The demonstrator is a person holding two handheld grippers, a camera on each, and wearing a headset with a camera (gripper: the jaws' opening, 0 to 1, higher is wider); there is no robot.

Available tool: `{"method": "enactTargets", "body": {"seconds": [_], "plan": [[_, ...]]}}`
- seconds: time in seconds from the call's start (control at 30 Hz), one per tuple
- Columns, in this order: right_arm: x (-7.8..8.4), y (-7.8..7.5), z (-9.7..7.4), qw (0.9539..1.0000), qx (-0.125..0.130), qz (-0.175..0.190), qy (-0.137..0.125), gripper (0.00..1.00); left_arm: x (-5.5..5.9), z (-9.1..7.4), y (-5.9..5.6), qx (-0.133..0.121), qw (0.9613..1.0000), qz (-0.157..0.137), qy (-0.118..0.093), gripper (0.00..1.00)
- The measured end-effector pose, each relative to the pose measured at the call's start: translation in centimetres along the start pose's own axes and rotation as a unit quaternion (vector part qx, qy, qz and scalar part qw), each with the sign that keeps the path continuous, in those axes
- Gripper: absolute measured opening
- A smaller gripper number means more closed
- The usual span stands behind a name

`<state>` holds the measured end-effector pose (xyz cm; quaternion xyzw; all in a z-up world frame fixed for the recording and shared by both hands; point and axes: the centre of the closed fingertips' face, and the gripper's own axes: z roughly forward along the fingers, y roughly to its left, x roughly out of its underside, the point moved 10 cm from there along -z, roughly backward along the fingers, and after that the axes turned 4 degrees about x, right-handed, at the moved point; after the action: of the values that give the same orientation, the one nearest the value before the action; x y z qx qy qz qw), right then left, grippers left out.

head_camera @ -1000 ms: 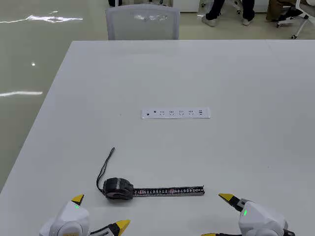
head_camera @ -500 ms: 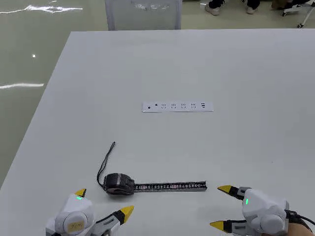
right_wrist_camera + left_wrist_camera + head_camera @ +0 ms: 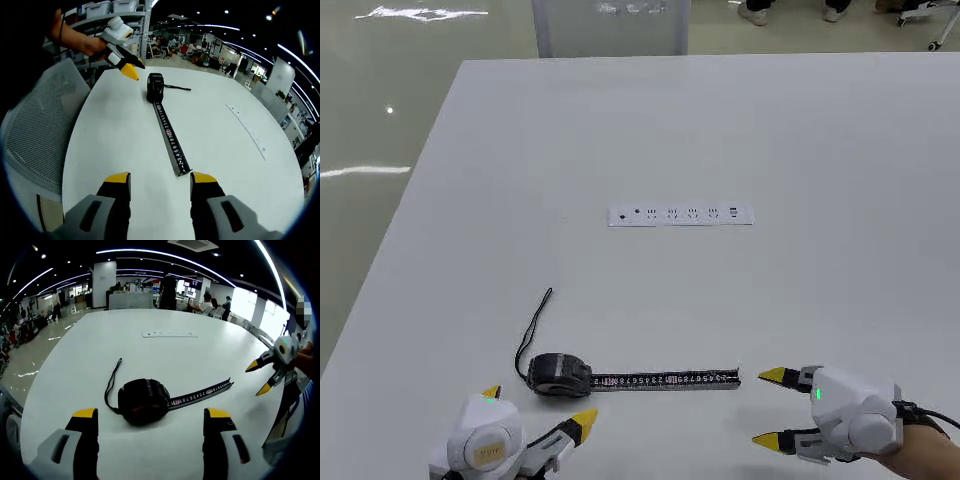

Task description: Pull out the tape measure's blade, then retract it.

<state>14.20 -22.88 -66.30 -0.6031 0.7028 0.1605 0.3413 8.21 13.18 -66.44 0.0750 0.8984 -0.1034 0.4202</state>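
Lower centre: tape measure (image 3: 560,375), blade (image 3: 665,379) extended rightward (strap (image 3: 533,330) looping up-left). Lower left: left gripper (image 3: 537,406), jaws parted, empty. Lower right: right gripper (image 3: 769,408), likewise parted, empty.

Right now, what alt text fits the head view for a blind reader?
A black tape measure lies on a white table, its blade pulled out toward the right. An open left claw is beside it and an open right claw near the blade tip; a power strip lies beyond.

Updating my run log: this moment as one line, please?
tape measure: on table, blade extended | left tongs: open, close by, not touching | right tongs: open, near blade tip, not touching
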Motion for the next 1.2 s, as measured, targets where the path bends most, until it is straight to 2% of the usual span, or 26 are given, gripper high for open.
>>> {"method": "enactTargets", "body": {"seconds": [0.23,0.5,0.57,0.83,1.2], "plan": [[0.4,-1.2,0.9,0.9995,-0.017,-0.024,0.004,0.43,0.1,1.2,-0.2,-0.013,0.9998,-0.012,-0.004,0.82],[0.2,-2.0,1.9,0.9988,-0.03,-0.037,0.006,0.39,0.3,2.2,-0.1,-0.023,0.9995,-0.022,-0.005,0.82],[0.2,-2.3,2.3,0.9984,-0.03,-0.046,0.009,0.35,0.1,2.3,-0.1,-0.026,0.9994,-0.024,-0.005,0.82],[0.6,-3.2,3.6,0.9978,-0.042,-0.05,0.015,0.33,-0.1,3.0,0.4,-0.037,0.9988,-0.031,-0.006,0.8],[0.8,-4.2,4.8,0.997,-0.051,-0.055,0.019,0.27,-0.4,3.6,0.2,-0.043,0.9984,-0.036,-0.004,0.78]]}}
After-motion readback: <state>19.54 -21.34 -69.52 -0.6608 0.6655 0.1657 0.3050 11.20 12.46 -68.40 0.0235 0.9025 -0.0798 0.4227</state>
